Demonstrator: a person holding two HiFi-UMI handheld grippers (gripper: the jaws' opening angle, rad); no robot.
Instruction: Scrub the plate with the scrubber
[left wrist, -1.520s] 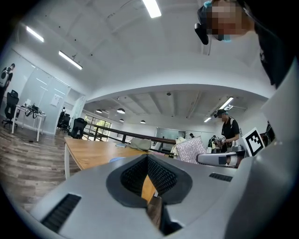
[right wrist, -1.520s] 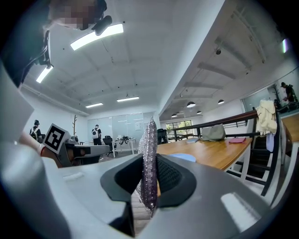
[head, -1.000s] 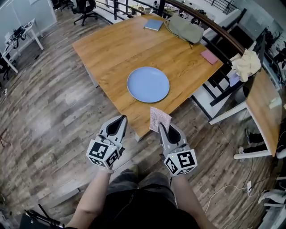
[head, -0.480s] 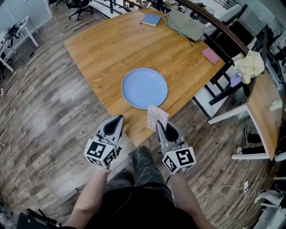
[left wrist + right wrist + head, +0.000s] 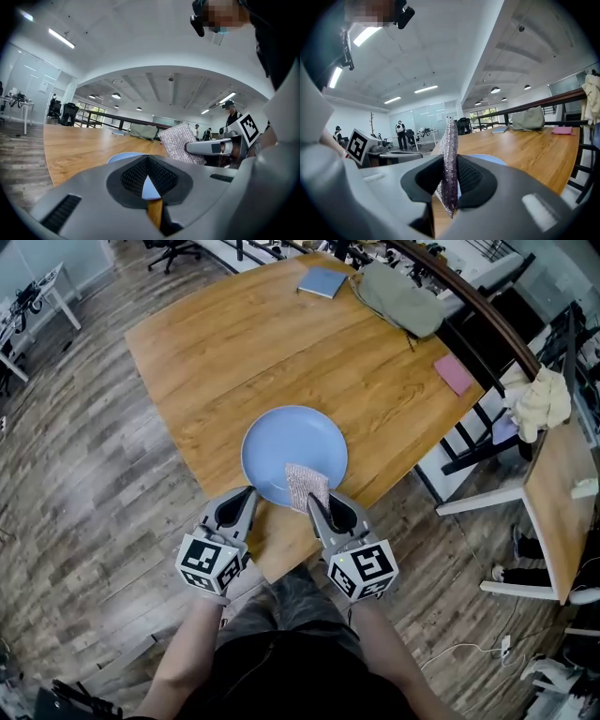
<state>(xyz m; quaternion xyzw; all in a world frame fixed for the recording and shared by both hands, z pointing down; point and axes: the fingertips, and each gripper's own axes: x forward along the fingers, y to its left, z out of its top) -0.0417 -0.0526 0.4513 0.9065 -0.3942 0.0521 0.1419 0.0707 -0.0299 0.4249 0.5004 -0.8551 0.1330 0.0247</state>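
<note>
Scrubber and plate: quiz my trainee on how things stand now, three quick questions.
1. True or false: the right gripper is shut on the scrubber.
2. The blue plate is: A) lying flat on the wooden table, near the person's edge; B) gripped in a gripper; C) standing on its rim.
3. Fill in: the left gripper is shut and holds ____.
Key: 1 true; 2 A; 3 nothing.

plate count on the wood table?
1. A blue plate sits near the table's near edge. In the head view, the scrubber, held in the right claw, overlaps the plate's near rim. No other plates are visible.
</note>
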